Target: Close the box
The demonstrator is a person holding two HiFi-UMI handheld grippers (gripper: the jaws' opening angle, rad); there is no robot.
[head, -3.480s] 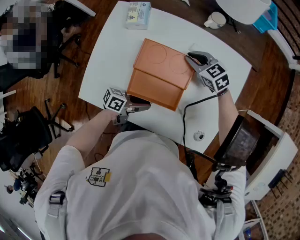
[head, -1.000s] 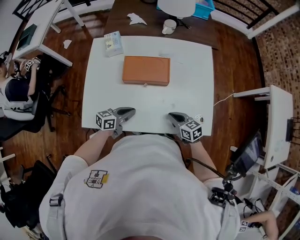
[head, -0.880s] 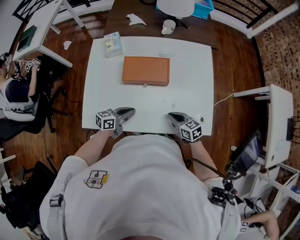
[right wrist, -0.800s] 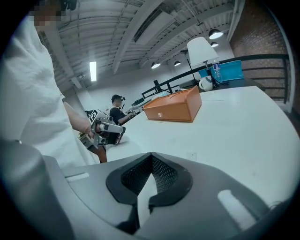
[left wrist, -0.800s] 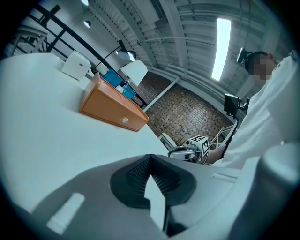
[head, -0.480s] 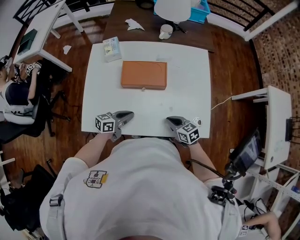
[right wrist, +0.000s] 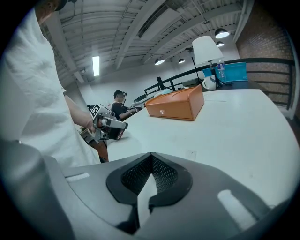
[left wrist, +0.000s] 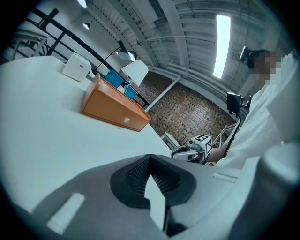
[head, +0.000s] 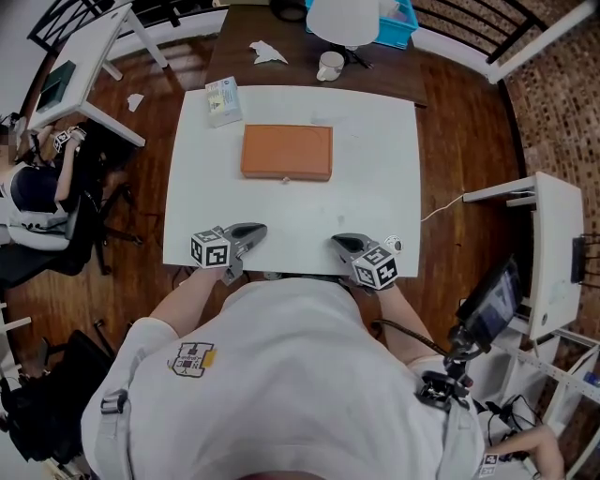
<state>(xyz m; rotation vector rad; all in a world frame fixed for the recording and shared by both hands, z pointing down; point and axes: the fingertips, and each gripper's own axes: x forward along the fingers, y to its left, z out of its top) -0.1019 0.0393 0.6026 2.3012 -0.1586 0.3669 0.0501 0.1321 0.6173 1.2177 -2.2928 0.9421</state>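
The orange box (head: pixel 286 152) lies shut and flat on the far half of the white table (head: pixel 375 178), with a small clasp on its near side. It also shows in the left gripper view (left wrist: pixel 115 105) and the right gripper view (right wrist: pixel 176 105). Both grippers rest at the table's near edge, well apart from the box. My left gripper (head: pixel 255 229) is shut and holds nothing, its pads together (left wrist: pixel 150 161). At the near right, my right gripper (head: pixel 339 243) is shut and holds nothing as well (right wrist: pixel 151 157).
A small white carton (head: pixel 223 99) lies at the table's far left corner. A little round object (head: pixel 393 245) sits near the right gripper. Beyond the table are a cup (head: pixel 329 66), a white lamp (head: pixel 347 19) and a blue bin (head: pixel 401 17). A person (head: pixel 28 187) sits at far left.
3.5 s ago both grippers were at the box, left at its near edge, right on its lid. They have drawn back to the table's near edge and stayed still over the last second.
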